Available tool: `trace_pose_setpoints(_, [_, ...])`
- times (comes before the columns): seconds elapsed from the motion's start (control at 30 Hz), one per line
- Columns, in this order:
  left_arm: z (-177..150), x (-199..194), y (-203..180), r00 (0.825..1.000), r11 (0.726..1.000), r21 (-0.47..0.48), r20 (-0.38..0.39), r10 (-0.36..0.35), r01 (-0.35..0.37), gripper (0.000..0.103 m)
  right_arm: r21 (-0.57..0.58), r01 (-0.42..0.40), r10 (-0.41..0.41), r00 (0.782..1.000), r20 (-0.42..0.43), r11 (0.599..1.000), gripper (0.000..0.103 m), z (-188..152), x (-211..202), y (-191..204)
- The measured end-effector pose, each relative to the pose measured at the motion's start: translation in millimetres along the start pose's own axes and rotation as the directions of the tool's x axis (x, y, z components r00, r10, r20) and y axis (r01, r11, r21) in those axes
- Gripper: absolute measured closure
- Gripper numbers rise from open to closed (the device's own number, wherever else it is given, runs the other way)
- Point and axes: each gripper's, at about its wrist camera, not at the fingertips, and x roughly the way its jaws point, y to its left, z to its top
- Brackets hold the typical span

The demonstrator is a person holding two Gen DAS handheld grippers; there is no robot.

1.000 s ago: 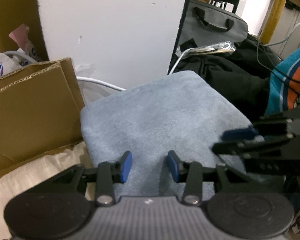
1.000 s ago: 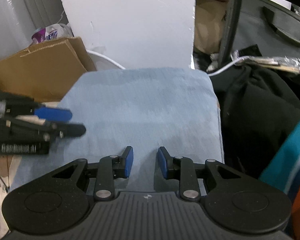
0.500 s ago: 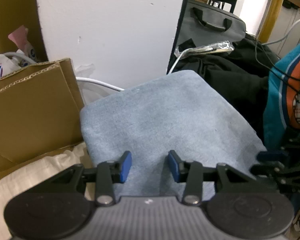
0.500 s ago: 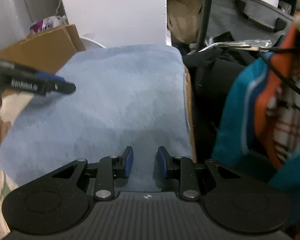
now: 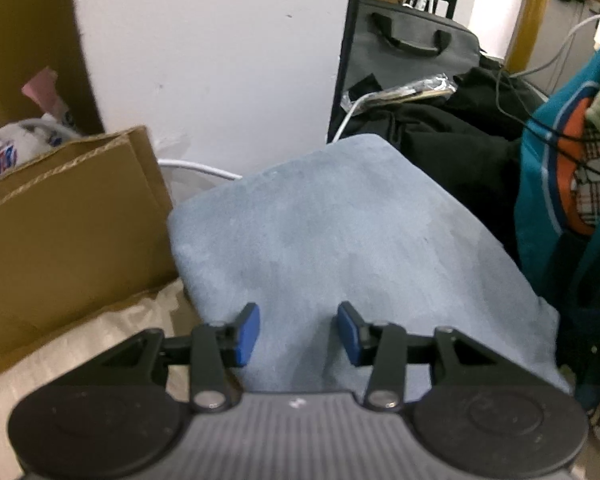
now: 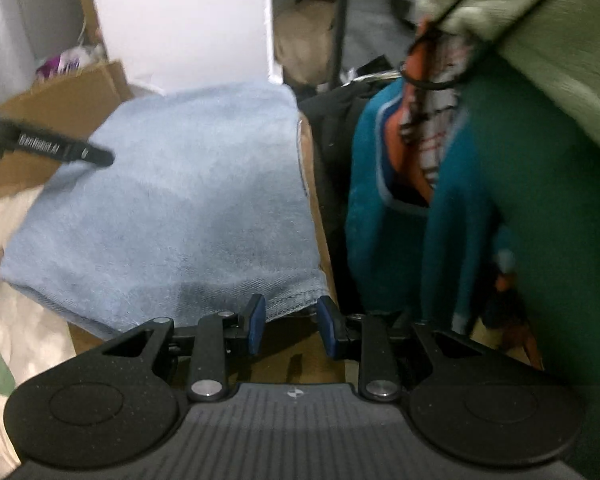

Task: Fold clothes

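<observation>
Your left gripper point(image 5: 298, 334) is spread, gripping nothing, over the near part of the folded blue cloth point(image 5: 340, 240). Your right gripper point(image 6: 291, 324) is also spread and empty, the cloth's near hem just ahead, teal garment point(image 6: 440, 240) to its right.

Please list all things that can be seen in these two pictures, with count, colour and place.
Folded cloth: one, light blue, centre, in front of both tongs.
Cardboard box: one, brown, left of the cloth.
Board: one, white, upright behind the cloth.
Teal garment: one, teal with orange and plaid, hanging right of the cloth.
Olive cloth: one, olive green, upper right.
Bag: one, grey with black handles, behind on the right.
Dark clothes: a heap, black, below the bag.
Left tongs: black, blue pads, open above the cloth.
Right tongs: black, blue pads, open at the cloth's near edge.
</observation>
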Motion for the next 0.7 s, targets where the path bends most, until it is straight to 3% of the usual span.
trace_pose_setpoints(0.13, [-12, -17, 2, 1.000, 1.000, -0.017, 0.011, -0.005, 0.005, 0.057, 0.106, -0.036, 0.022, 0.991, 0.129, 0.994, 0.068, -2, -10, -8])
trace_pose_setpoints(0.23, [-23, -22, 0, 1.000, 0.999, -0.036, 0.003, 0.006, -0.006, 0.057, 0.121, -0.042, 0.020, 0.984, 0.175, 0.992, 0.068, 0, -2, -7])
trace_pose_setpoints(0.37, [-39, -24, 3, 1.000, 0.995, -0.099, -0.007, 0.012, -0.012, 0.054, 0.140, -0.055, 0.030, 0.984, 0.178, 0.989, 0.068, 4, 24, -3])
trace_pose_setpoints(0.5, [-57, -29, 8, 1.000, 0.983, -0.181, -0.011, -0.007, 0.005, 0.051, 0.143, -0.048, 0.025, 0.986, 0.162, 0.989, 0.068, -4, 25, -1])
trace_pose_setpoints(0.7, [-74, -31, 6, 0.999, 0.976, -0.219, -0.024, -0.024, 0.019, 0.053, 0.148, -0.038, 0.018, 0.990, 0.138, 0.988, 0.068, -17, 25, 2])
